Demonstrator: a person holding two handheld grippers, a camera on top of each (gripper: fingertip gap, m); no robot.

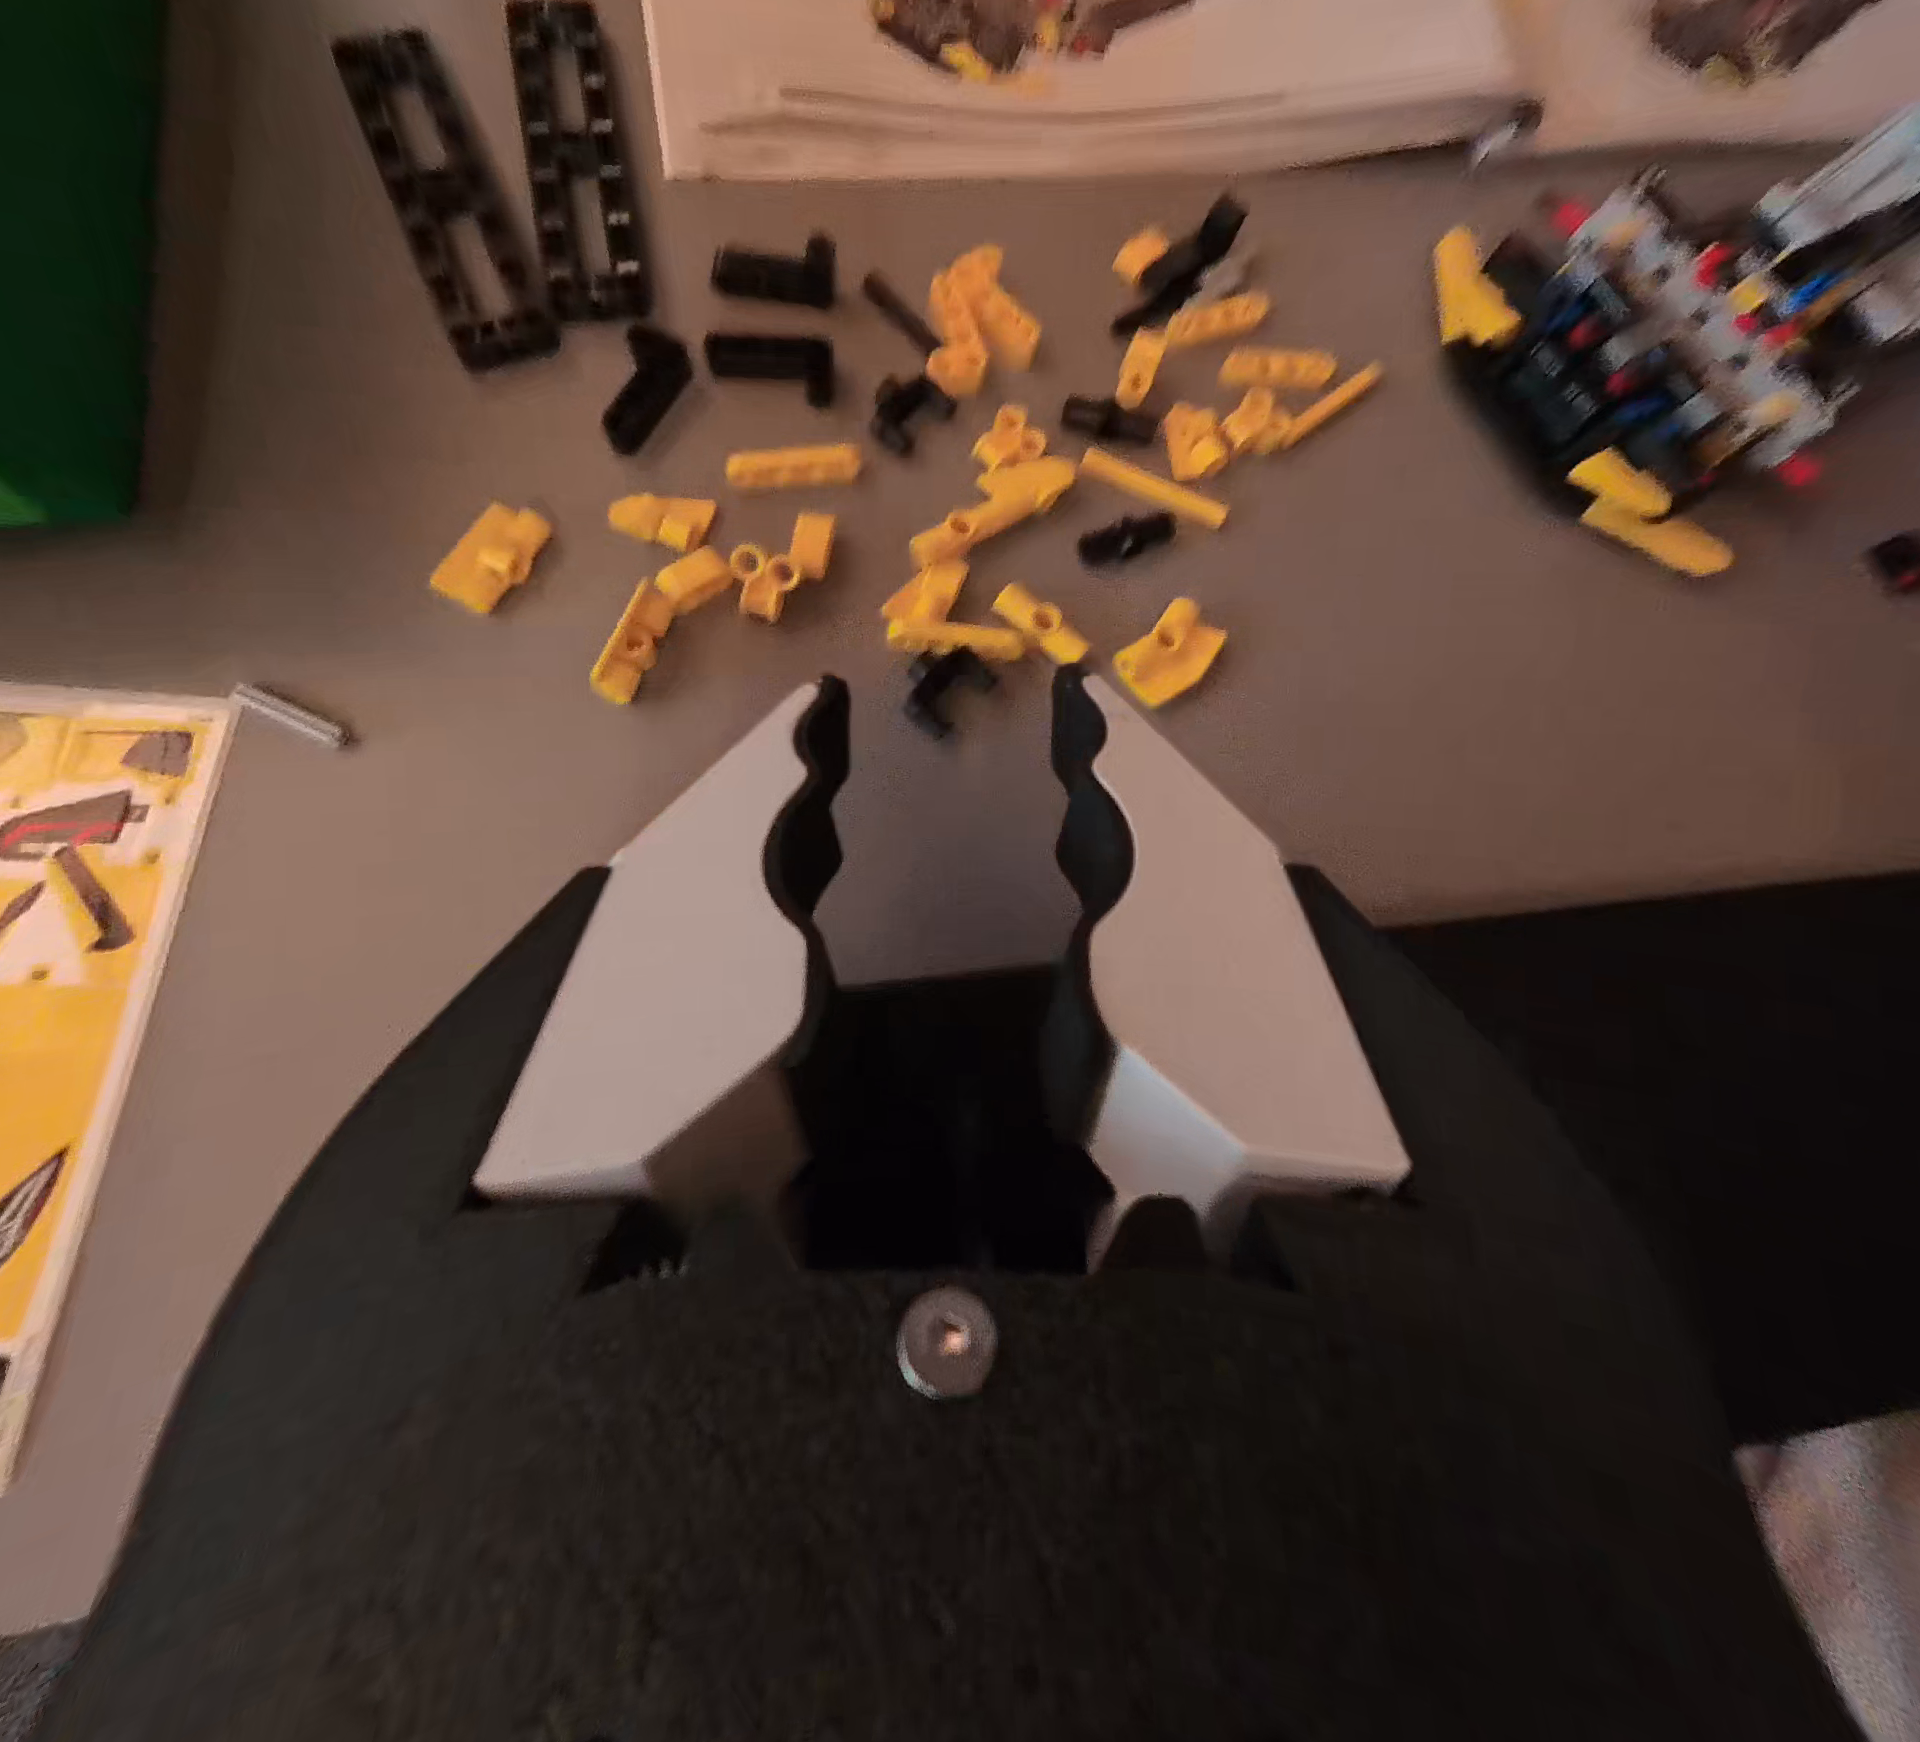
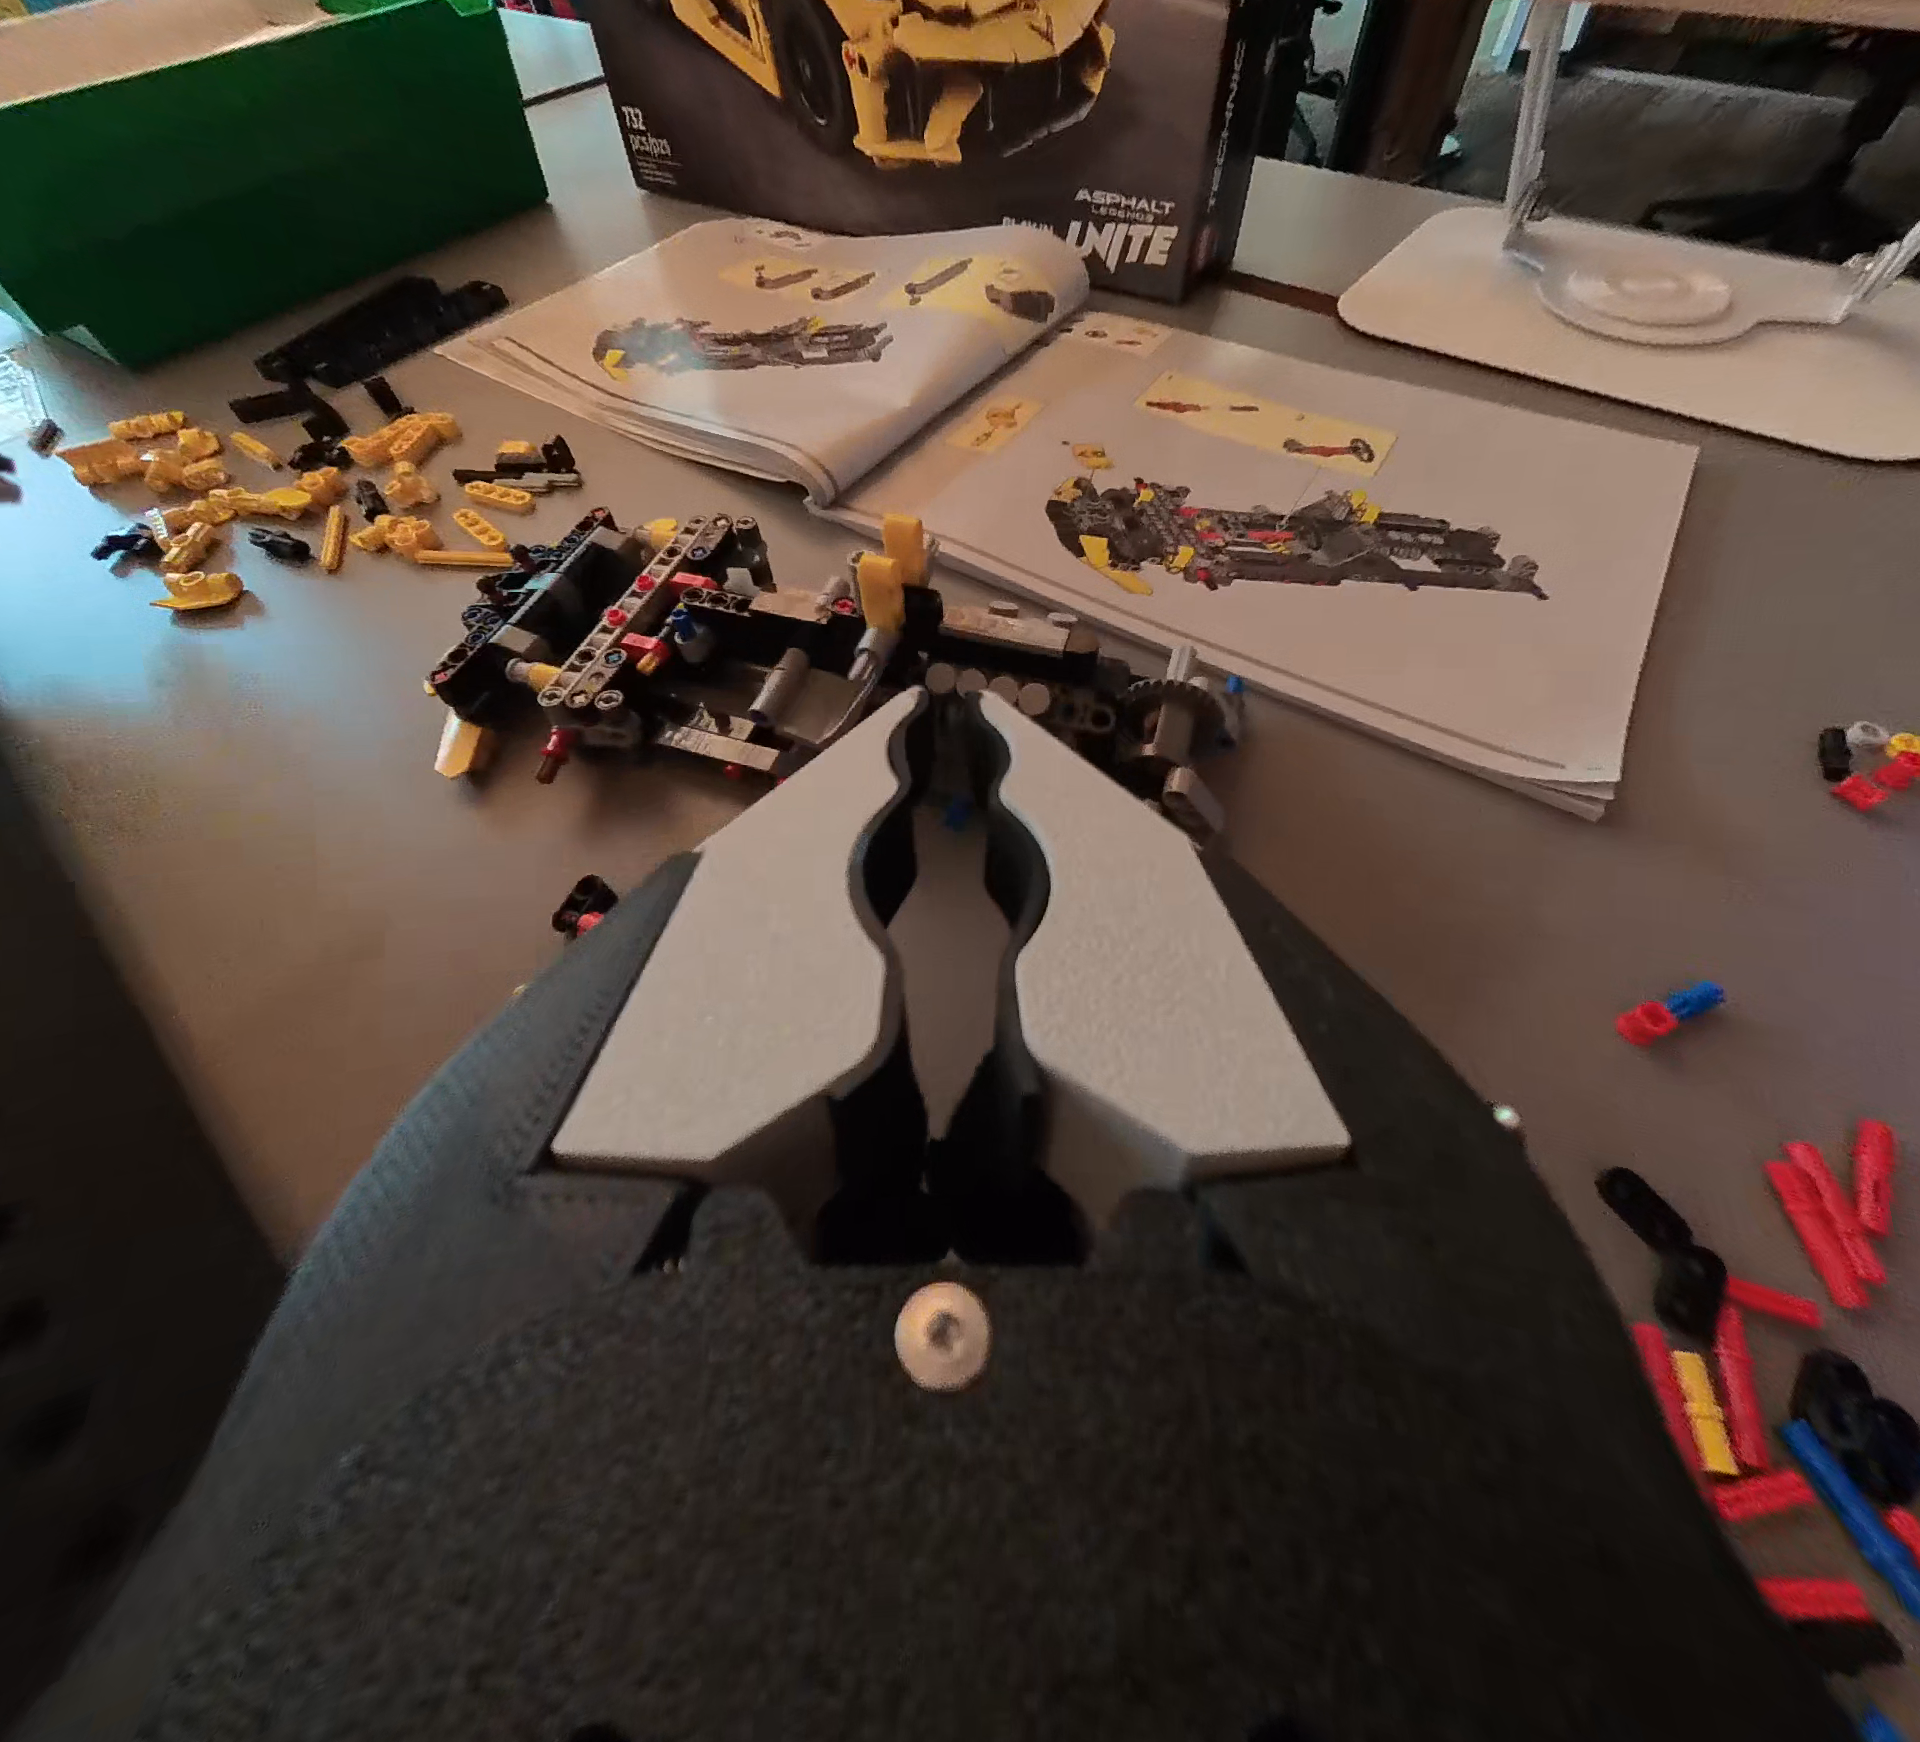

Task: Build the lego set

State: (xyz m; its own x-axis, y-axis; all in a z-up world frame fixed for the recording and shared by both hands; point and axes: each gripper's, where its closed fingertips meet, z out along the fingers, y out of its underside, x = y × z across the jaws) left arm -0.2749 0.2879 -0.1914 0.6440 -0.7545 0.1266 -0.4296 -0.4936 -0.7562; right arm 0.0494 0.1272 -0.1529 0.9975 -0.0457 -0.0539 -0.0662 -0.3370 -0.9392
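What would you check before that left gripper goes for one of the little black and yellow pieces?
1. Left gripper open: ok, a clear gap shows between its fingers, with nothing in it.
2. A piece within reach: ok, a small black connector lies just beyond the tips, at the near edge of the pile of yellow and black pieces.
3. Piece free to lift alone: cannot tell, yellow pieces crowd it and the view is blurred.
4. Right gripper steadying the partly built chassis: cannot tell, its nearly closed tips sit at the model, but contact is hidden.
5. Instruction booklet open for reference: ok.
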